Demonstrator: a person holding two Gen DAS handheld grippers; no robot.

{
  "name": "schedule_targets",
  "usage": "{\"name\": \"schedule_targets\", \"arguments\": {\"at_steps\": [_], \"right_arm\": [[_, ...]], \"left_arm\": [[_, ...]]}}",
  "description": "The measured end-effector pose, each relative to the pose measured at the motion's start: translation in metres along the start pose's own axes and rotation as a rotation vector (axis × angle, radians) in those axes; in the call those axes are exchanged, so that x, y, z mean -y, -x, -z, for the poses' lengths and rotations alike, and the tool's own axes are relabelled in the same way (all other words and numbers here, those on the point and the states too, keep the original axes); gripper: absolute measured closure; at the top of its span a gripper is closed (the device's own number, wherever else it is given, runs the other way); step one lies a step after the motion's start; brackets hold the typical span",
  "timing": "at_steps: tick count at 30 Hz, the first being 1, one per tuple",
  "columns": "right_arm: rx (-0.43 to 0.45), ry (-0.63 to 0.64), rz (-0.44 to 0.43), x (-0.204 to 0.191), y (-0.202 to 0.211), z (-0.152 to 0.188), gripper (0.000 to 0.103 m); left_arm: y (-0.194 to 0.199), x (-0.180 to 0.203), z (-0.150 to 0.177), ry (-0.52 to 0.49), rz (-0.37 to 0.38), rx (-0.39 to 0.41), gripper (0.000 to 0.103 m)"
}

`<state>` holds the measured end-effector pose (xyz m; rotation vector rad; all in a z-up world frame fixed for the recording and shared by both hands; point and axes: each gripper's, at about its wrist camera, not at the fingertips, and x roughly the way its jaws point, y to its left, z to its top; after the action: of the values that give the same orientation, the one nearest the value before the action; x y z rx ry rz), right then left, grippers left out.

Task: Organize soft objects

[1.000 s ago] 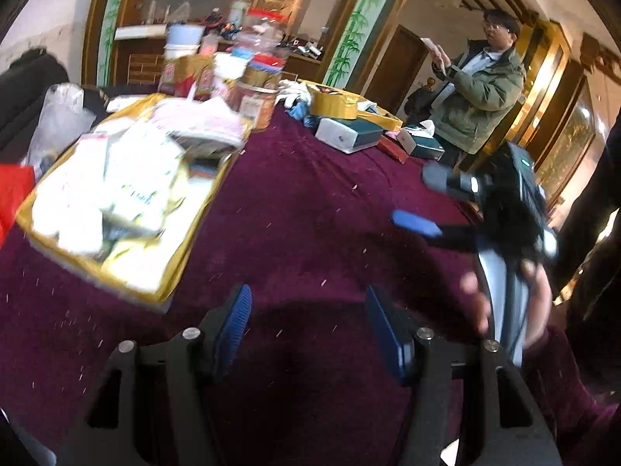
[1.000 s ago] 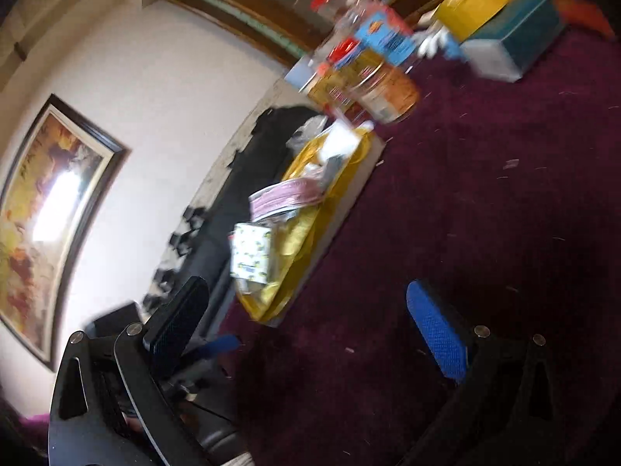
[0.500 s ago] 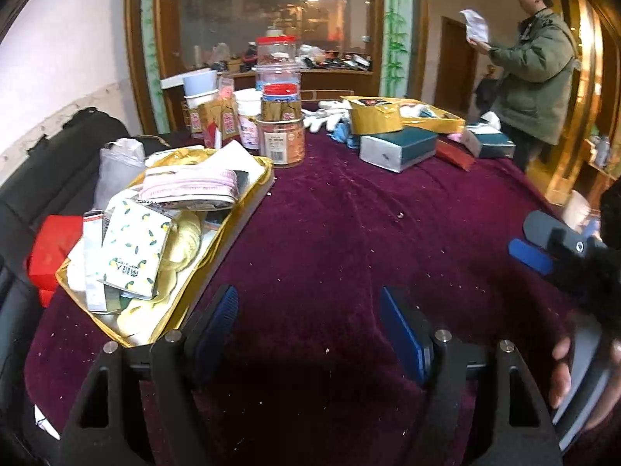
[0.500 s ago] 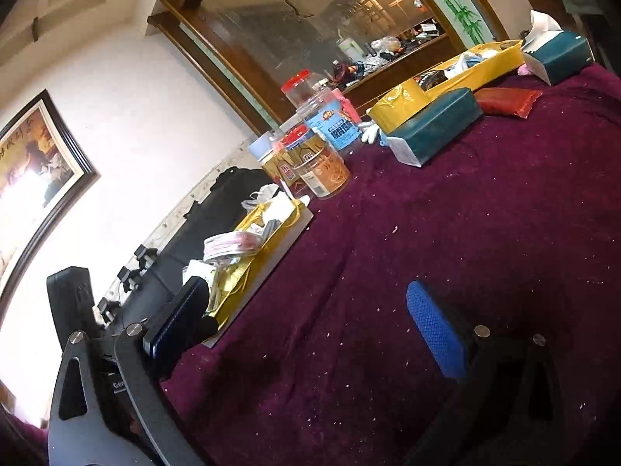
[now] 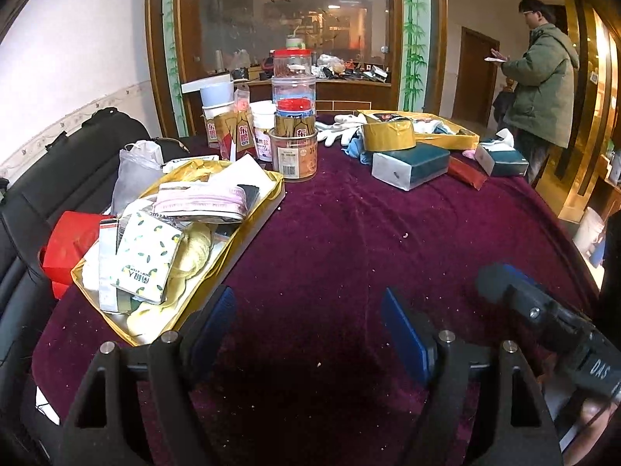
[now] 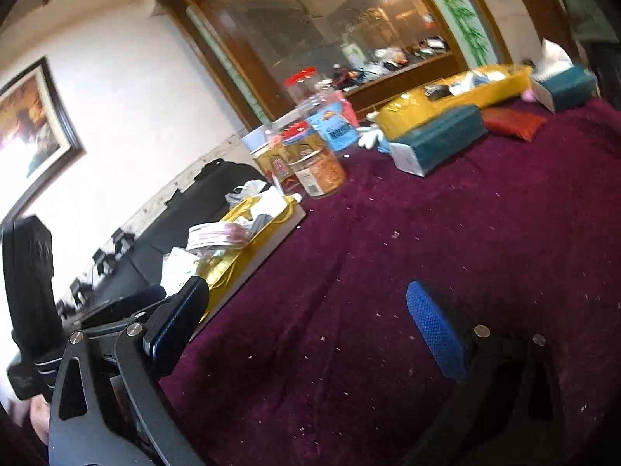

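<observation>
My left gripper [image 5: 308, 322] has leveled out low over the bench [image 5: 349, 233], jaws spread w/ nothing between; the right gripper [image 6: 310, 322] has swung beside it, also spread & empty. So nothing's picked yet, I reckon: soft stuff sits in the near yellow tray [image 5: 248, 229] at left, lemon-print pouch [image 5: 149, 258] on top, white gloves [image 5: 337, 132] farther back by the far tray.
</observation>
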<state>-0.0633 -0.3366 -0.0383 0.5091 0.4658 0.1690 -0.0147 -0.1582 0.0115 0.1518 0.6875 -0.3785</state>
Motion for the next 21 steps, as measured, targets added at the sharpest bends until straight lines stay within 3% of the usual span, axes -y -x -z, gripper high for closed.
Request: {"name": "schedule_targets", "arguments": {"at_steps": [4,8,10,13,16,21], "right_arm": [[0.084,0.011,0.011,-0.013,-0.007,-0.017,0.000],[0.175,0.010,0.038,-0.035,-0.023,-0.057,0.000],[0.207,-0.030,0.020,-0.054,-0.033,-0.084,0.000],[0.233,0.014,0.068,-0.087,-0.046,-0.101,0.000],[0.208,0.118,0.152,-0.114,-0.065,-0.097,0.000],[0.128,0.160,0.106,-0.129,-0.091,-0.089,0.000]], "left_arm": [[0.001,0.001,-0.001,-0.003,-0.003,0.003,0.025],[0.002,0.000,-0.002,-0.012,-0.007,0.002,0.025],[0.002,-0.001,-0.003,-0.022,-0.016,0.001,0.025],[0.001,-0.005,-0.007,-0.031,-0.029,0.007,0.024],[-0.001,-0.016,-0.013,-0.021,-0.061,0.023,0.023],[-0.014,-0.041,-0.015,-0.018,-0.076,0.009,0.021]]}}
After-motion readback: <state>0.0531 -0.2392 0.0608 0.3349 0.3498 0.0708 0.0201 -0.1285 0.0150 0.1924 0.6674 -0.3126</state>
